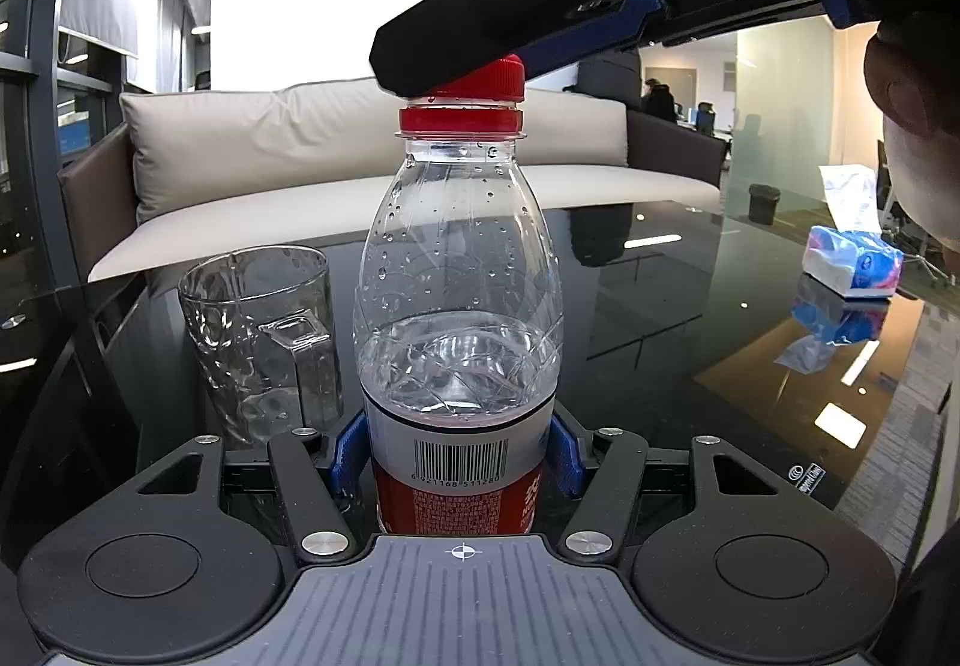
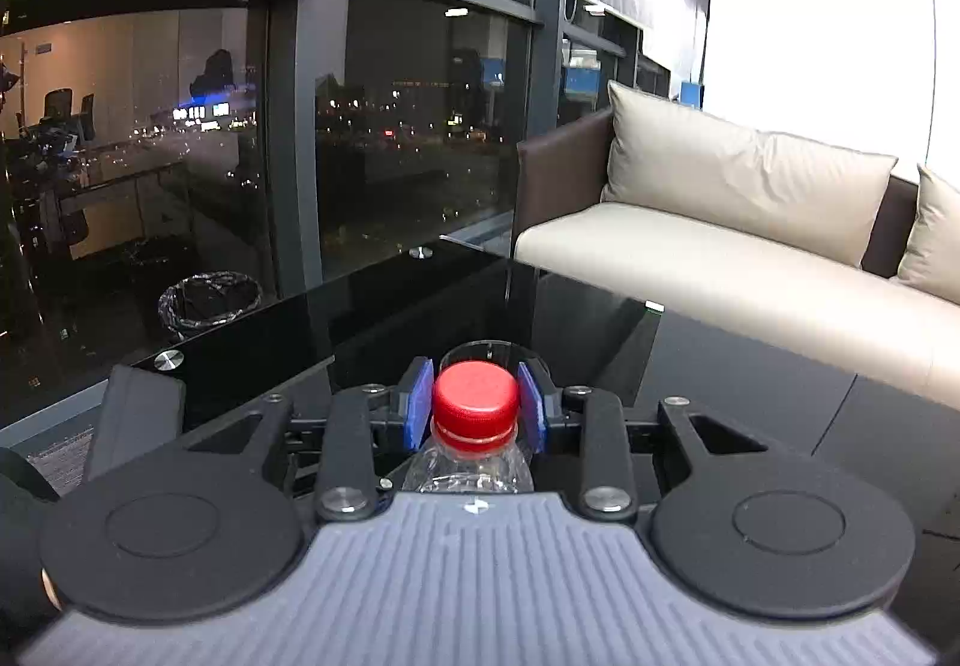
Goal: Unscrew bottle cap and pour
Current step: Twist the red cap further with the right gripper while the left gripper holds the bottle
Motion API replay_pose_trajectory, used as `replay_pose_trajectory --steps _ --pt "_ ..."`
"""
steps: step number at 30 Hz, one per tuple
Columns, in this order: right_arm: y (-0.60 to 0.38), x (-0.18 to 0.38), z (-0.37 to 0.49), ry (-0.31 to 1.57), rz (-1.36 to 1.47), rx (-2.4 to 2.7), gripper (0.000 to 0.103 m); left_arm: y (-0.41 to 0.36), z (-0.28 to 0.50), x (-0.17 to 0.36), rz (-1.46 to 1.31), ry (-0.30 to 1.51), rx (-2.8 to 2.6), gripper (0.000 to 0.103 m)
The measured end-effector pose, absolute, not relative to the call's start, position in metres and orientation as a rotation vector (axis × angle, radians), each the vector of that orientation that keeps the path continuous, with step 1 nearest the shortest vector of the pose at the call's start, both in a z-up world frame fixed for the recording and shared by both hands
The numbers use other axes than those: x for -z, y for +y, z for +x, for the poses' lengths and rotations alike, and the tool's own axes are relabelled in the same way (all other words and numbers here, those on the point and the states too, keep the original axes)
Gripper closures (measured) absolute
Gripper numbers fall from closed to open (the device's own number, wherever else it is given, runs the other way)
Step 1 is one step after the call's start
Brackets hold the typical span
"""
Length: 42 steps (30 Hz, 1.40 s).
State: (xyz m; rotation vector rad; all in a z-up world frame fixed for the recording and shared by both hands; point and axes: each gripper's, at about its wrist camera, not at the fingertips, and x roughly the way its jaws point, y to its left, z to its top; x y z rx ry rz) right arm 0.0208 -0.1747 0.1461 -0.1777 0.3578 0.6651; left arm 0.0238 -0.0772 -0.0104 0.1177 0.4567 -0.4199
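- Bottle [image 1: 459, 306] of clear plastic stands upright on the dark glass desk [image 1: 690, 318], partly filled with water, droplets clinging to its upper wall.
- Left tongs [image 1: 459, 456] are clamped on the bottle's lower body at the white and red label, one blue pad [image 1: 348, 450] pressing each side.
- Red cap [image 1: 486, 78] sits on the bottle's neck, above a red ring.
- Right tongs [image 2: 477, 408] are closed on the cap: in the right wrist view its blue pads [image 2: 420, 402] touch the cap [image 2: 476, 403] on both flanks, with the bottle's shoulder [image 2: 468, 468] just below.
- From the left wrist view the right tongs [image 1: 456, 66] reach in from the upper right, and part of a hand [image 1: 918, 126] shows at the right edge.
- Glass mug [image 1: 261, 342] with a handle stands upright just left of the bottle and slightly farther away, apart from it; whether it holds any liquid cannot be told.
- Tissue pack [image 1: 852, 261] in blue and white lies at the far right of the desk, well apart from the bottle.
- Small dark cup [image 1: 764, 204] stands farther back on the right.
- Beige sofa [image 1: 360, 156] runs along the far side of the desk.
- Waste bin [image 2: 210, 303] stands on the floor by the dark window.
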Motion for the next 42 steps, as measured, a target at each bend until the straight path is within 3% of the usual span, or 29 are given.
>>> replay_pose_trajectory --steps 42 --pt "-0.179 -0.146 0.019 0.354 -0.177 -0.683 0.07 -0.073 0.023 0.009 0.12 0.458 0.419 0.048"
